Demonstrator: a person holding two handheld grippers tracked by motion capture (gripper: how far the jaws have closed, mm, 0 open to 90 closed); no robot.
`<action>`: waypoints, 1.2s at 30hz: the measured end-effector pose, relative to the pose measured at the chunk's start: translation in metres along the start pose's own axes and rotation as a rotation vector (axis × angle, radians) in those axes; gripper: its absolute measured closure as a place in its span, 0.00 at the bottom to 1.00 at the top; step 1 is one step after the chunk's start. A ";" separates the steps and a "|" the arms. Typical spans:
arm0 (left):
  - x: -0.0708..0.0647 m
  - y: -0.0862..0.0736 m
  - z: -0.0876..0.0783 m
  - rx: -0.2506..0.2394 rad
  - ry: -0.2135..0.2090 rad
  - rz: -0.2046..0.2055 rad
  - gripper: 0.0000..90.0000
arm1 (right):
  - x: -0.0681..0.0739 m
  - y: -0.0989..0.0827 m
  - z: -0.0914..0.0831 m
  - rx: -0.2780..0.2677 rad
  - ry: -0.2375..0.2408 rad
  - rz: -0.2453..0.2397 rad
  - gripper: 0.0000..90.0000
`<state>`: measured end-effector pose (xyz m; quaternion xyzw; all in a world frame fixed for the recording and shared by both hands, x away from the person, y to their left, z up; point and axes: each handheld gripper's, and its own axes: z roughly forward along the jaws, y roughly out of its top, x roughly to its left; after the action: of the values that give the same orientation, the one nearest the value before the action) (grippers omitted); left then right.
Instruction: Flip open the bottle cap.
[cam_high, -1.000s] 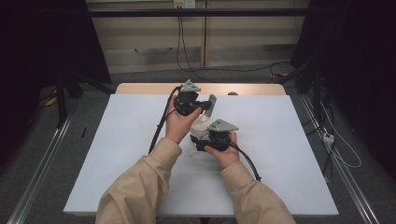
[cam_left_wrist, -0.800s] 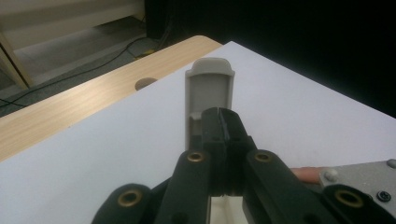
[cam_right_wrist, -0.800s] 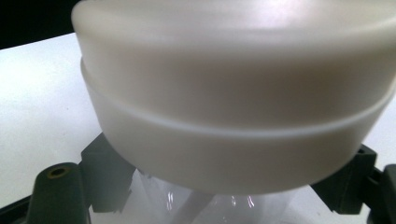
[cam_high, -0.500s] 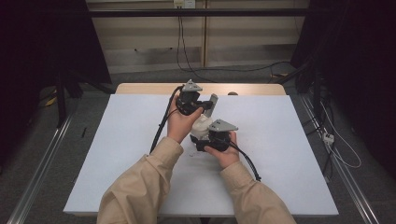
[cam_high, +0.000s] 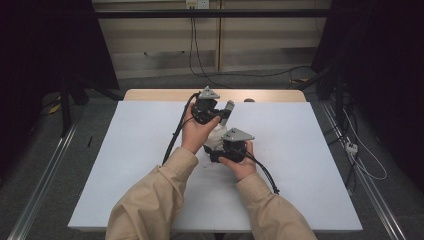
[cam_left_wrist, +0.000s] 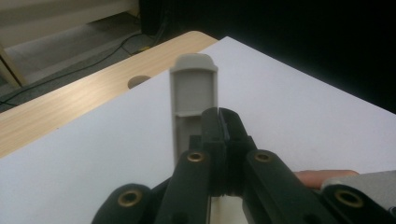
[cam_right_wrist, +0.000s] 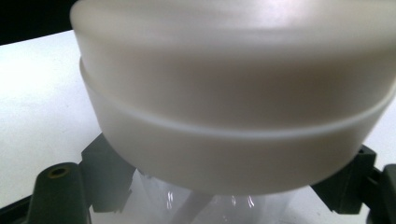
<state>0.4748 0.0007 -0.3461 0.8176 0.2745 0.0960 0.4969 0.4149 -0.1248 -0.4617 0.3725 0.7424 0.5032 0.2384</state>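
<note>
Left gripper (cam_left_wrist: 218, 122): jaws pressed together on the edge of a grey plastic piece (cam_left_wrist: 194, 100); lifted above the desk (cam_high: 125, 165), toward its far edge, near the middle.
Grey plastic piece: flat, oblong, rounded at the top, standing upright out of the jaws; seen in the high view (cam_high: 228, 106) jutting to the right of the left gripper (cam_high: 220, 116); exact kind not telling from here.
Right gripper (cam_high: 216, 150): jaws spread wide around a white jar (cam_right_wrist: 233, 102), gripping it on both sides just below the lid band; resting low over the desk, near its centre.
White jar: frosted white cap with a raised ring, clear body beneath, something pale and indistinct inside; sitting just in front of the right gripper in the high view (cam_high: 219, 138).
Step in hand: judging by the hold, steadying the jar with the right gripper while keeping the grey piece raised and free in the left.
Next move: likely calling for bringing the grey piece down beside or onto the jar, or setting it aside; needing a firm, level right grip so the jar is not tipping.
Left hand (cam_high: 196, 132): raised, wrist bent back, forearm in a tan sleeve reaching forward from the near edge.
Right hand (cam_high: 239, 162): lower, closer to the near edge, wrapped round the gripper body, cable trailing right.
Desk: white sheet lying over a wooden top (cam_left_wrist: 70, 100), wood showing along the far edge.
</note>
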 end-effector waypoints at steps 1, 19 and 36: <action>-0.001 0.000 0.001 0.001 -0.007 0.003 1.00 | 0.000 0.000 0.000 0.000 0.001 -0.001 0.21; -0.004 0.002 -0.006 0.001 0.013 0.034 1.00 | 0.001 0.000 0.000 0.002 -0.001 -0.003 0.21; 0.007 -0.006 0.000 0.002 0.035 -0.011 1.00 | 0.000 0.000 0.000 0.002 -0.001 -0.002 0.21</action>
<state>0.4786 0.0063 -0.3519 0.8148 0.2878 0.1074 0.4916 0.4146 -0.1246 -0.4617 0.3724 0.7431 0.5020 0.2390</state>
